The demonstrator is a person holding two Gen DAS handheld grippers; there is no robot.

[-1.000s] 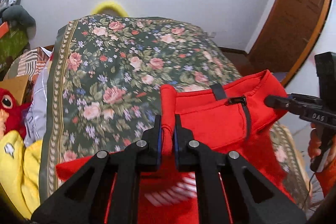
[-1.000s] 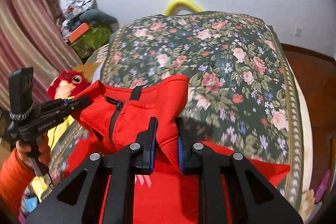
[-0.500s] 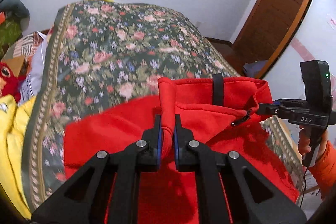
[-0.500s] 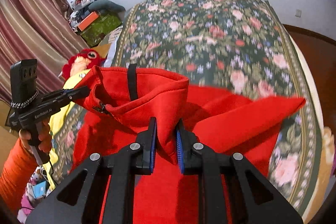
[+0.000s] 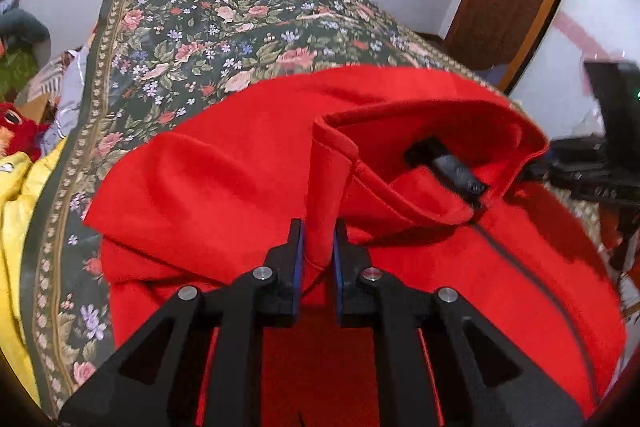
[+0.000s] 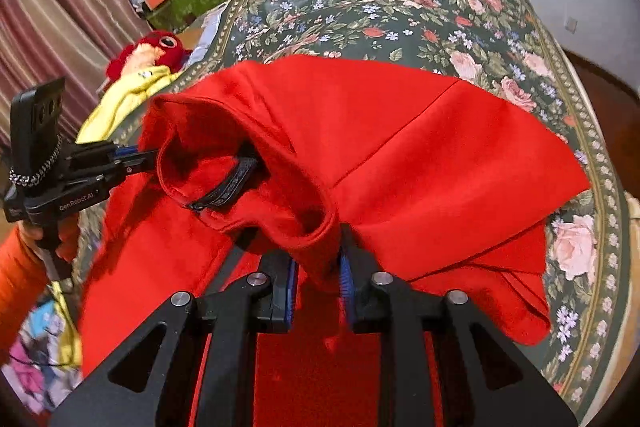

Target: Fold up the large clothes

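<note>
Bed, floral cover (image 5: pixel 208 39); red jacket (image 5: pixel 248 155) spread on it, apparently rumpled.

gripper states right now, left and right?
Left tongs: opening, a fold of the red jacket between the pads.
Right tongs: opening, the jacket's collar edge between the pads.

red jacket (image 5: pixel 400 155): 1 | tongs (image 5: pixel 318 259): 2 | floral bedspread (image 5: pixel 224 27): 1 | red plush toy (image 6: pixel 154 51): 1

Red zip-up jacket (image 5: pixel 248 163) lies rumpled on the floral bedspread (image 5: pixel 208 27).
</note>
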